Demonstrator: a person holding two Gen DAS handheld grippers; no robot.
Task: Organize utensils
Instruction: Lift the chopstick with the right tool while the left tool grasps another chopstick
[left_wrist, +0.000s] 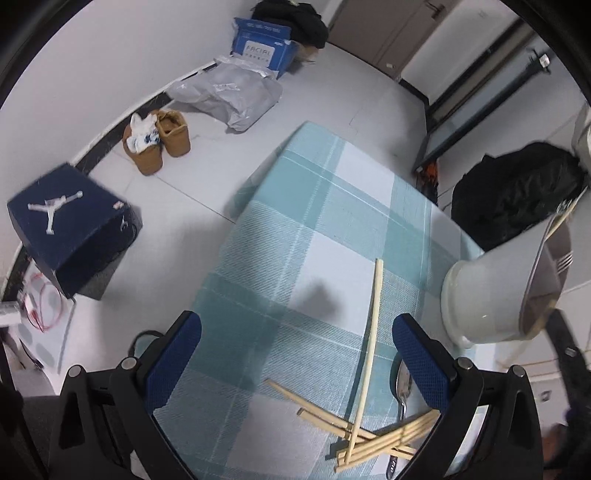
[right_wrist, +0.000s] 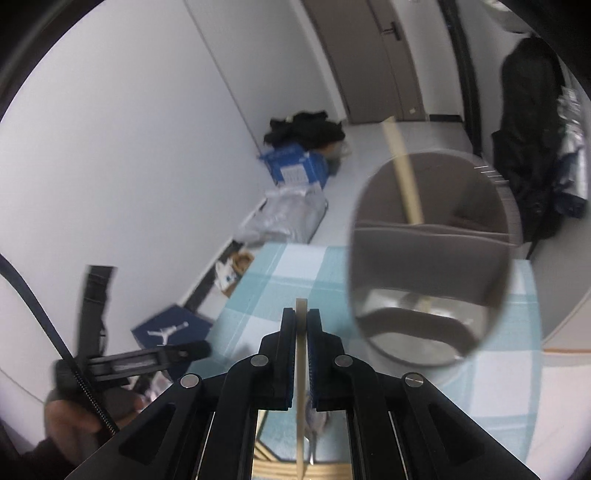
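Note:
In the left wrist view, several pale wooden chopsticks (left_wrist: 373, 435) lie crossed on the checked tablecloth (left_wrist: 317, 236), and one long chopstick (left_wrist: 371, 332) lies on its own. A metal spoon (left_wrist: 402, 384) lies by the right finger. My left gripper (left_wrist: 295, 354) is open and empty above them. A white utensil holder (left_wrist: 491, 295) stands at the right, holding a chopstick and a fork (left_wrist: 563, 260). In the right wrist view, my right gripper (right_wrist: 301, 317) is shut on a chopstick (right_wrist: 301, 354), near the holder (right_wrist: 428, 258), which has divided compartments and a chopstick (right_wrist: 404, 177) inside.
The table's left edge drops to a white floor with a dark blue shoe box (left_wrist: 70, 229), brown shoes (left_wrist: 159, 144), a grey bag (left_wrist: 229, 92) and a blue carton (left_wrist: 262, 44). A black bag (left_wrist: 517, 192) sits beyond the table at the right.

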